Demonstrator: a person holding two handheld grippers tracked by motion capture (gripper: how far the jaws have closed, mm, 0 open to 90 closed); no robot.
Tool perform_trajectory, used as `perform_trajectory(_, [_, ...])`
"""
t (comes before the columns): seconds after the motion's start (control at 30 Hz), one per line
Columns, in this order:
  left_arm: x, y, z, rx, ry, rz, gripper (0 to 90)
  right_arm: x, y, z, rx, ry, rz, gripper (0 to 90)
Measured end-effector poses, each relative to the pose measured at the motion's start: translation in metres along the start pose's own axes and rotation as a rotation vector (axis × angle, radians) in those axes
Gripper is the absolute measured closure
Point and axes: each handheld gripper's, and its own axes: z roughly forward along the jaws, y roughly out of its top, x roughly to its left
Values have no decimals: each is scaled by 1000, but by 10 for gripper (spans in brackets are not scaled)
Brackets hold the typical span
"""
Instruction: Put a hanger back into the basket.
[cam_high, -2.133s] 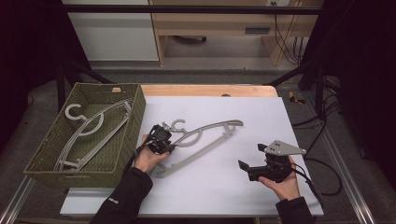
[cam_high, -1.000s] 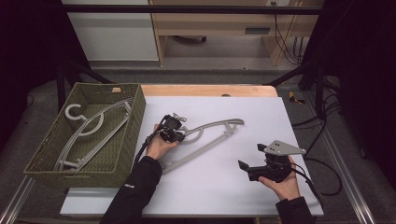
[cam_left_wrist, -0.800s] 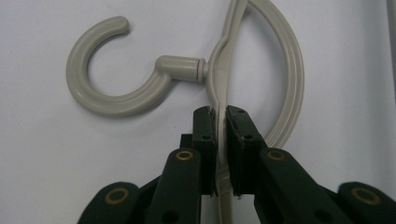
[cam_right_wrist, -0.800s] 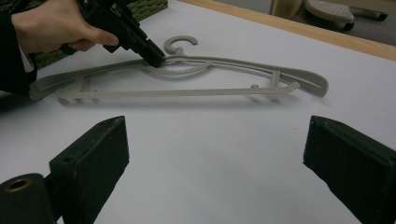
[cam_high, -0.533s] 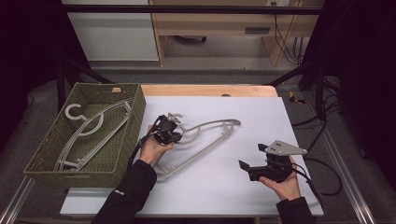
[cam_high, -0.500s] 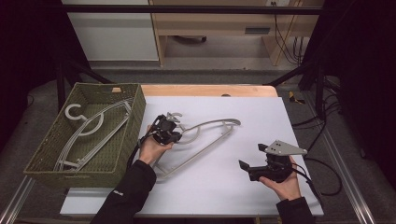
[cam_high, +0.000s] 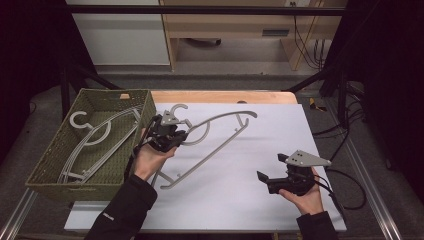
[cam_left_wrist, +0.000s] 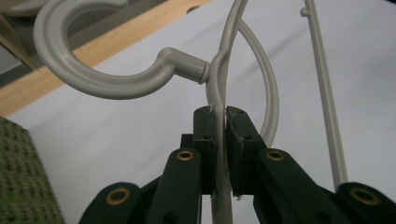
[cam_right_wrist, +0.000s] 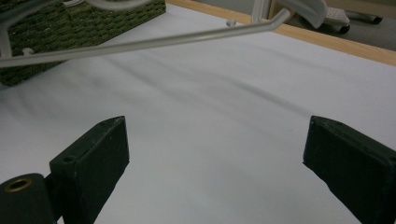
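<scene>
1. the green woven basket (cam_high: 47, 165) sits at the left end of the tabletop (cam_high: 280, 150), with one grey plastic hanger already lying in it (cam_high: 95, 142); it looks like the place where hangers are being collected.
2. just right of the basket, the left gripper (cam_high: 167, 134) has its fingers (cam_left_wrist: 205, 140) pinched tight on the thin neck of a second grey hanger (cam_high: 220, 137), right below the hook. gripping there probably lets the hook end tip up off the white sheet while the far arm trails, ready to swing toward the basket.
3. at the right, the right gripper (cam_high: 267, 180) rests low in its hand with fingers (cam_right_wrist: 93, 154) spread wide and nothing between them, apparently waiting.
4. no brand, label or writing can be read anywhere.
</scene>
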Motion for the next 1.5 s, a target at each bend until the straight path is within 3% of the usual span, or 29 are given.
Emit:
perform_trajectory(0.2, [2, 16, -44, -29, 21, 44, 832, 0, 0, -1, -2, -2, 4, 73])
perform_trajectory(0.23, [3, 18, -50, -48, 29, 31, 832, 0, 0, -1, 0, -2, 6, 73])
perform_trajectory(0.3, [10, 19, -62, -38, 63, 64, 832, 0, 0, -1, -2, -3, 3, 73])
perform_trajectory(0.4, [18, 18, -75, -13, 83, 73, 833, 0, 0, 0, 1, -3, 0, 73])
perform_trajectory(0.57, [37, 14, -96, -53, 136, 43, 833, 1, 0, 1, 9, -4, 2, 73])
perform_trajectory(0.83, [79, 6, -138, -59, 212, 22, 832, 1, -1, 2, 13, -5, 4, 74])
perform_trajectory(1.0, [110, -5, -149, -68, 247, -16, 832, 1, -1, 3, 16, -6, 2, 74])
perform_trajectory(1.23, [147, -29, -157, -60, 262, -72, 832, 1, -1, 4, 19, -7, 1, 74])
perform_trajectory(1.5, [184, -58, -162, -34, 316, -106, 832, 1, -2, 6, 31, -9, -4, 74])
